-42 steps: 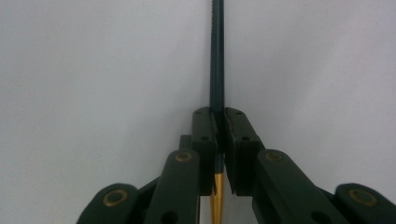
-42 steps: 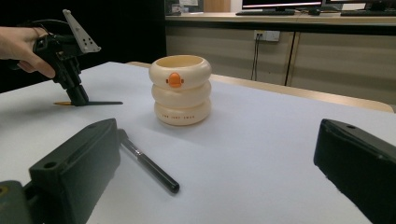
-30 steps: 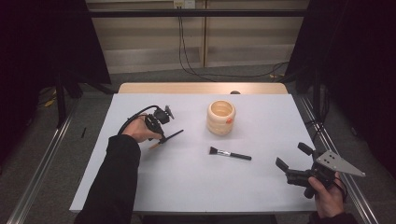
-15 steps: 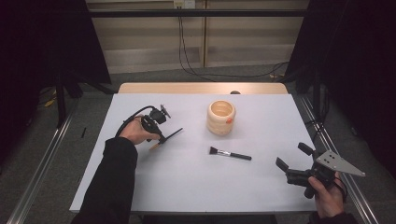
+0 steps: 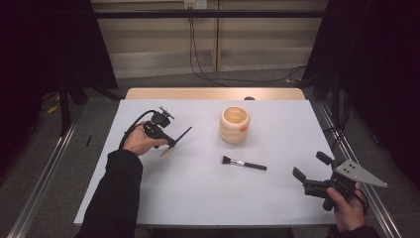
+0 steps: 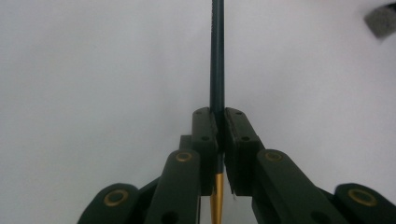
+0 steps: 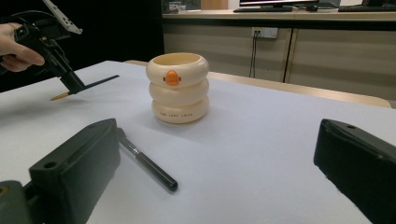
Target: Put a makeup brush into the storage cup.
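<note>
The left gripper (image 5: 168,141) has its fingers (image 6: 205,140) clamped on a thin dark pencil with a gold tip (image 6: 217,56), held just above the white table (image 5: 198,193), left of the cream ringed cup (image 5: 234,124). The right gripper (image 5: 312,173) holds its fingers wide apart around nothing, near the makeup brush (image 5: 243,163) lying on the table.
</note>
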{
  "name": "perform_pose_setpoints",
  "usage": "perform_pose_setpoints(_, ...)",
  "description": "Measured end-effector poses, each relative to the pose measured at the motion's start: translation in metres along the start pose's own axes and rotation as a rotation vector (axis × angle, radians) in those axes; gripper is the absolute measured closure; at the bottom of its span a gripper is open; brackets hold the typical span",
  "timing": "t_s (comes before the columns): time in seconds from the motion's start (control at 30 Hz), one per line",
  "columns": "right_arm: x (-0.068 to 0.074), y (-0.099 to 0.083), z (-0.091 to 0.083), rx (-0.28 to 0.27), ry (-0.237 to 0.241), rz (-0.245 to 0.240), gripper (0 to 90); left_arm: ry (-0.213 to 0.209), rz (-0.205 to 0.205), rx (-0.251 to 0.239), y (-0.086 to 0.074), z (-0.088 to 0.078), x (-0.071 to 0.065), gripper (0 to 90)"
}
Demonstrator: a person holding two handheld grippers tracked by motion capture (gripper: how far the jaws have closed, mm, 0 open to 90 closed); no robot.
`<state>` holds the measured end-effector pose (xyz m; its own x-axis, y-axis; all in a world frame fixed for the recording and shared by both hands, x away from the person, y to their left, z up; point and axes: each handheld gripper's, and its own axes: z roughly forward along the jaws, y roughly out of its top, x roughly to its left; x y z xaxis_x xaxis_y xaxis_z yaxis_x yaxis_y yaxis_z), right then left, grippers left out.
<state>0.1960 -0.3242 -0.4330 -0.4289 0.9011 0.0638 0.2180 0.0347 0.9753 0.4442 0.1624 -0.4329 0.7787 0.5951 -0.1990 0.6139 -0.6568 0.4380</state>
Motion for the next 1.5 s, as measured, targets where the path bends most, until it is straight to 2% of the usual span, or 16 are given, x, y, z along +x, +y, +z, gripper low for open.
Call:
perform_pose_setpoints(0.07,0.000,0.000,0.000,0.001,0.001,0.004,0.0,-0.005,-0.024,-0.044,-0.002,-0.004,0.000,83.8)
perform_pose_setpoints(0.17,0.000,0.000,0.001,-0.004,0.002,0.001,0.0,0.014,-0.008,-0.073,-0.005,-0.008,0.001,83.7)
perform_pose_setpoints(0.2,0.001,0.000,0.000,-0.001,0.002,0.004,0.0,0.021,-0.029,-0.099,-0.006,-0.009,0.000,83.8)
perform_pose_setpoints(0.27,0.001,0.000,0.001,-0.006,0.002,0.002,0.0,0.025,-0.001,-0.104,-0.009,-0.012,0.002,83.8)
perform_pose_setpoints(0.3,0.001,0.000,0.001,-0.006,0.002,0.002,0.0,0.034,-0.024,-0.131,-0.010,-0.012,0.000,83.7)
perform_pose_setpoints(0.33,0.001,0.000,0.001,-0.006,0.002,0.002,0.0,0.030,-0.028,-0.150,-0.011,-0.013,0.000,83.7)
perform_pose_setpoints(0.37,0.001,0.000,0.001,-0.007,0.003,0.003,0.0,0.029,-0.010,-0.150,-0.012,-0.015,0.000,83.7)
perform_pose_setpoints(0.47,0.001,0.000,0.001,-0.006,0.000,0.004,0.0,0.040,-0.020,-0.190,-0.015,-0.017,-0.002,83.8)
perform_pose_setpoints(0.5,0.001,0.000,0.001,-0.006,0.002,0.004,0.0,0.050,-0.043,-0.216,-0.015,-0.018,-0.004,83.7)
perform_pose_setpoints(0.53,0.001,0.000,0.001,-0.006,0.002,0.004,0.0,0.051,-0.026,-0.215,-0.016,-0.020,-0.004,83.8)
perform_pose_setpoints(0.57,0.001,0.000,0.001,-0.006,0.002,0.004,0.0,0.040,-0.047,-0.239,-0.016,-0.020,-0.006,83.8)
perform_pose_setpoints(0.63,0.001,0.000,0.001,-0.005,0.003,0.001,0.0,0.060,-0.030,-0.248,-0.017,-0.023,-0.008,83.7)
perform_pose_setpoints(0.67,0.001,0.000,0.001,-0.005,0.003,0.000,0.0,0.044,-0.028,-0.257,-0.017,-0.023,-0.009,83.8)
perform_pose_setpoints(0.93,0.001,0.000,0.001,-0.004,0.002,-0.002,0.0,0.046,-0.024,-0.382,-0.022,-0.032,-0.019,83.8)
perform_pose_setpoints(1.27,0.001,0.000,0.001,-0.006,0.004,-0.008,0.0,0.049,-0.015,-0.466,-0.030,-0.040,-0.026,83.7)
perform_pose_setpoints(1.5,0.001,0.000,0.001,-0.005,0.006,-0.007,0.0,0.059,-0.018,-0.635,-0.037,-0.059,-0.035,83.7)
